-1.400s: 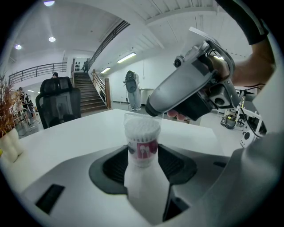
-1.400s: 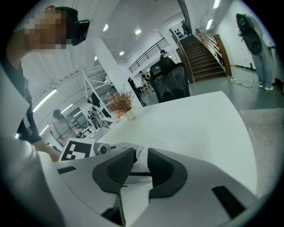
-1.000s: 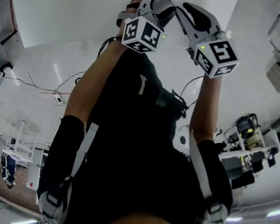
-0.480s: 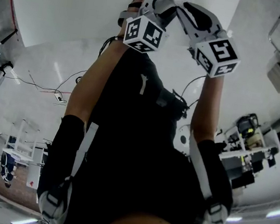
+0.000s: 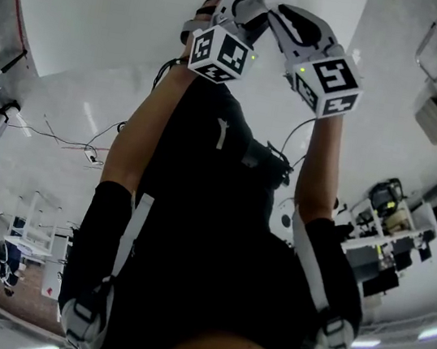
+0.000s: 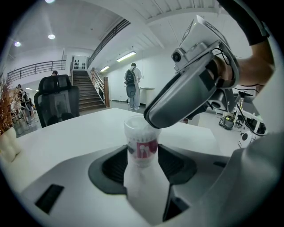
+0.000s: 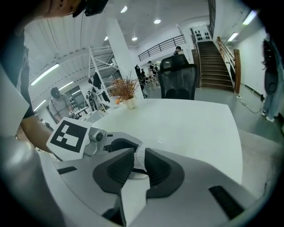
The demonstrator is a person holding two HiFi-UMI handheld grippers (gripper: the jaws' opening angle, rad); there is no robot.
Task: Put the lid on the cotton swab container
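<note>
White tabletop (image 6: 75,133) behind; left claw (image 6: 143,168) clamps the swab container (image 6: 141,147) upright; right claw (image 7: 139,172) is closing on its lid (image 7: 140,158).

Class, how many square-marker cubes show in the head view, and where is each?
2. One cube sits upper centre-left in the picture; the other is just to its right, slightly lower. None appears hidden.
</note>
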